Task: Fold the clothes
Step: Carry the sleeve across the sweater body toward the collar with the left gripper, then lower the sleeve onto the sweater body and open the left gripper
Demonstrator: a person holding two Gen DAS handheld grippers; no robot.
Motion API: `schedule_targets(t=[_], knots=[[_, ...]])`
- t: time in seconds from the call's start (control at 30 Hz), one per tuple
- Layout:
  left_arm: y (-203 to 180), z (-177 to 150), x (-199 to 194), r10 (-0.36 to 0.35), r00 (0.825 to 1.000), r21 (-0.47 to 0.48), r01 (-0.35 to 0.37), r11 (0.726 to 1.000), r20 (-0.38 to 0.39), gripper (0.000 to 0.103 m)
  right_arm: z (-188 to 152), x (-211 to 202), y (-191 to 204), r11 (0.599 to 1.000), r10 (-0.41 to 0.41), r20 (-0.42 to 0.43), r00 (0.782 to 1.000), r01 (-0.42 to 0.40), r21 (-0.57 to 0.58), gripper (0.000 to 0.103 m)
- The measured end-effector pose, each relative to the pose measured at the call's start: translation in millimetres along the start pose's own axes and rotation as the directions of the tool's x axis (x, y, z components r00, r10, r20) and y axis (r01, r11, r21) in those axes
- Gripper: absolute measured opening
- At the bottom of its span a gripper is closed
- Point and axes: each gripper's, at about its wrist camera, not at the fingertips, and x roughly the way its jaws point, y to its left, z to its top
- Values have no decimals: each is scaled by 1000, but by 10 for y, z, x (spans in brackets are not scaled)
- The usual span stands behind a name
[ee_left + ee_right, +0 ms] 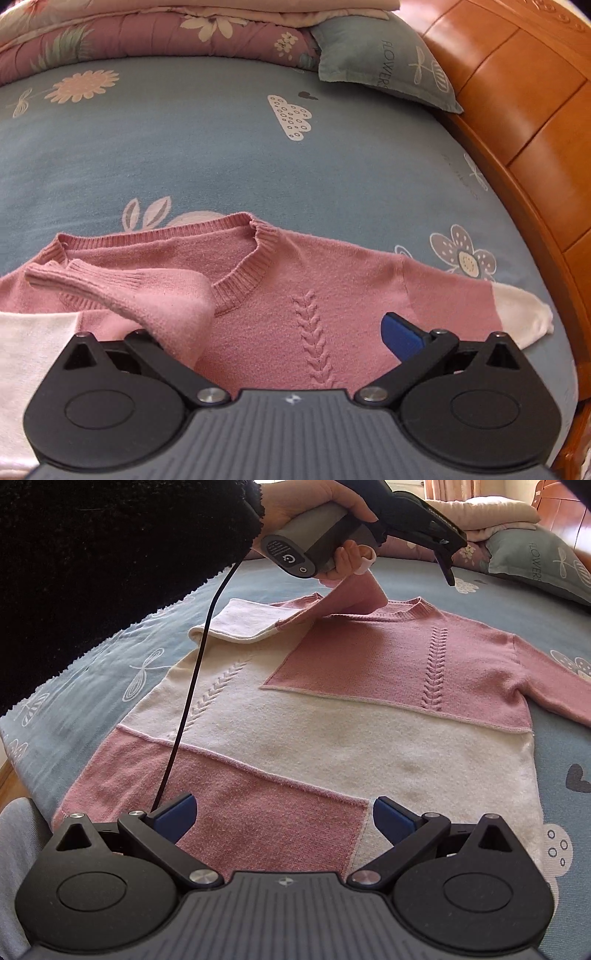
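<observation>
A pink and cream knit sweater (332,731) lies flat, front up, on the blue patterned bed sheet (184,147). One pink sleeve (166,299) is lifted across the neckline and drapes over the left finger of my left gripper (280,328), hiding that finger. The jaws stand wide apart, and only the blue right fingertip (400,334) shows. In the right wrist view a hand holds that gripper's handle (306,546) above the collar. The other sleeve (554,694) lies stretched out to the side. My right gripper (284,808) is open over the sweater's hem, holding nothing.
A grey pillow (384,59) and a folded floral quilt (147,33) lie at the bed's far end. A wooden headboard (524,110) runs along the right. A black cable (188,701) hangs across the sweater. A black sleeve (110,572) of the person fills the upper left.
</observation>
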Motion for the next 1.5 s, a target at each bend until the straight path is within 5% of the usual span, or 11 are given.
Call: schedule_targets(t=[0.13,0.27,0.5,0.73,1.0,1.2,1.33,1.5], knots=[[-211,-54,122,101,987,175,-77,982,-129,102,4,7,7,1000,-4,-2,1000,4,-1,103],[-274,-121,255,105,973,182,-67,981,-206,102,3,12,3,1000,-8,-5,1000,8,0,103],[-271,-107,132,97,976,189,-59,980,-197,102,5,6,-16,1000,-9,-3,1000,9,6,103],[-139,-115,-316,80,989,179,-58,982,-122,102,6,33,-12,1000,-14,-7,1000,14,7,103],[597,-395,-1061,122,992,79,-123,989,15,102,21,62,-60,999,-23,-1,1000,23,33,103],[1313,-1032,-1476,247,958,31,-254,967,142,102,15,132,-67,998,-46,-13,999,47,38,103],[1652,-1556,-1464,311,929,8,-319,948,202,102,3,208,-37,997,-77,-24,997,77,23,103],[1819,-1770,-1297,346,901,-29,-351,936,260,102,13,255,6,993,-122,16,992,122,-1,103]])
